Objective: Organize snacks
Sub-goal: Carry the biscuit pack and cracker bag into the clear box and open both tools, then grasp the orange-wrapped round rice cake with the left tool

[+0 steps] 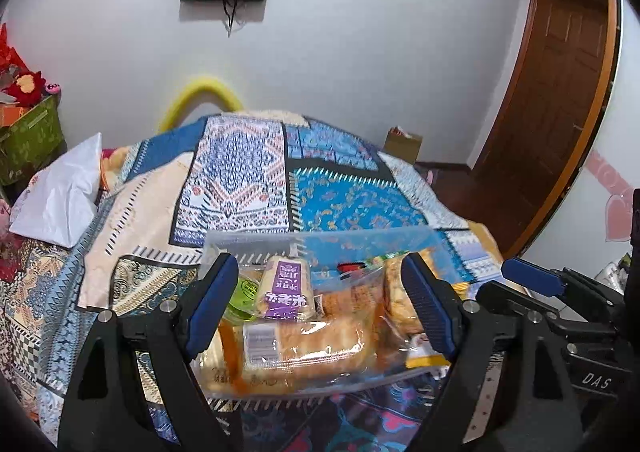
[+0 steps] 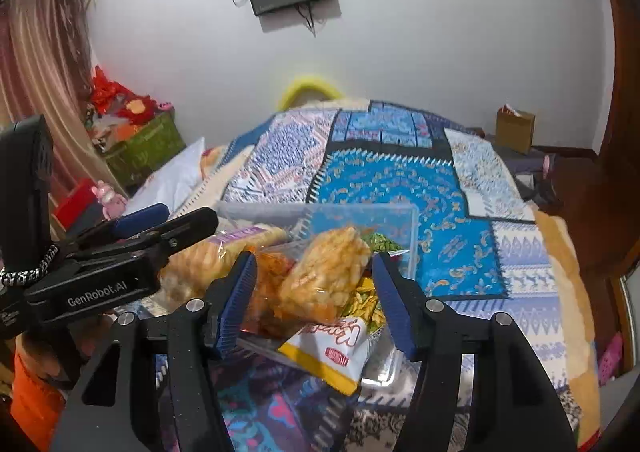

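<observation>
A clear plastic bin (image 1: 320, 238) full of snacks sits on the patterned quilt. My left gripper (image 1: 320, 304) hangs open over its near left part, with nothing pressed between the pads. Below it lie a purple-labelled pack (image 1: 286, 292), a wrapped bread pack (image 1: 308, 344) and a green cup (image 1: 240, 296). My right gripper (image 2: 316, 304) stands open around a clear bag of orange puffed crackers (image 2: 324, 276) that rests on the pile, with a gap at the right pad. A white and yellow snack bag (image 2: 332, 352) hangs over the bin's near rim (image 2: 412, 236). Each gripper shows in the other's view: the right gripper (image 1: 516, 280) and the left gripper (image 2: 176, 218).
The quilt (image 1: 340, 196) covers a bed that stretches to the far wall. A white bag (image 1: 64, 192) lies at its left edge, with a green box (image 1: 28, 136) of red decorations beyond. A brown door (image 1: 560, 100) is at the right, a cardboard box (image 2: 514, 128) by the wall.
</observation>
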The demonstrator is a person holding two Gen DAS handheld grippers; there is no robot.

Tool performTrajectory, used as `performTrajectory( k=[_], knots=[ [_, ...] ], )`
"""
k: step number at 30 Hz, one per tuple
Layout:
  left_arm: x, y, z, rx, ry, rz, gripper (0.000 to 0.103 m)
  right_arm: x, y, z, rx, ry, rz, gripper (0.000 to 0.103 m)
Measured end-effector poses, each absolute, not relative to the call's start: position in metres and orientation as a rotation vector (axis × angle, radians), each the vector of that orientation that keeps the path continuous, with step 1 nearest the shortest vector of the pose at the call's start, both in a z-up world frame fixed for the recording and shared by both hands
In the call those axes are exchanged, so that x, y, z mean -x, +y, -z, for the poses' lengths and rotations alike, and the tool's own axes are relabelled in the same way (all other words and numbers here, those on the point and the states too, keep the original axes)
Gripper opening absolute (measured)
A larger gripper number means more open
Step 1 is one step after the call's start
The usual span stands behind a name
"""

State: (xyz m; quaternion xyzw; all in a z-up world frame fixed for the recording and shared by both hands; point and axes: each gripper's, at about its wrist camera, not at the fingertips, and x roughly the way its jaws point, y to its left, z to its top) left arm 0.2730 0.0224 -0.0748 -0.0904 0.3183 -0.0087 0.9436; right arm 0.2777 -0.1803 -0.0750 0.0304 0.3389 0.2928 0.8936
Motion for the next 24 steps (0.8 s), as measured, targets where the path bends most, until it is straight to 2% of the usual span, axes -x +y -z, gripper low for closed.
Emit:
performTrajectory(
  k=[11, 13, 16, 24],
  knots=[
    [-0.198, 0.024, 0.021, 0.163, 0.526, 0.027, 0.084, -0.227, -0.199, 0.027, -0.067, 0.583, -0.609, 0.061],
    [-0.190, 0.024, 0.023, 0.151, 0.531, 0.028, 0.089, -0.218, -0.201, 0.025, -0.064, 0.575, -0.610, 0.061],
    [-0.179, 0.027, 0.043, 0.141, 0.588, 0.023, 0.090, -0.209, -0.202, 0.030, -0.063, 0.589, -0.616, 0.061],
    [-0.192, 0.039, 0.153, 0.175, 0.895, -0.025, 0.090, -0.206, -0.201, 0.059, -0.066, 0.666, -0.618, 0.062]
  ],
)
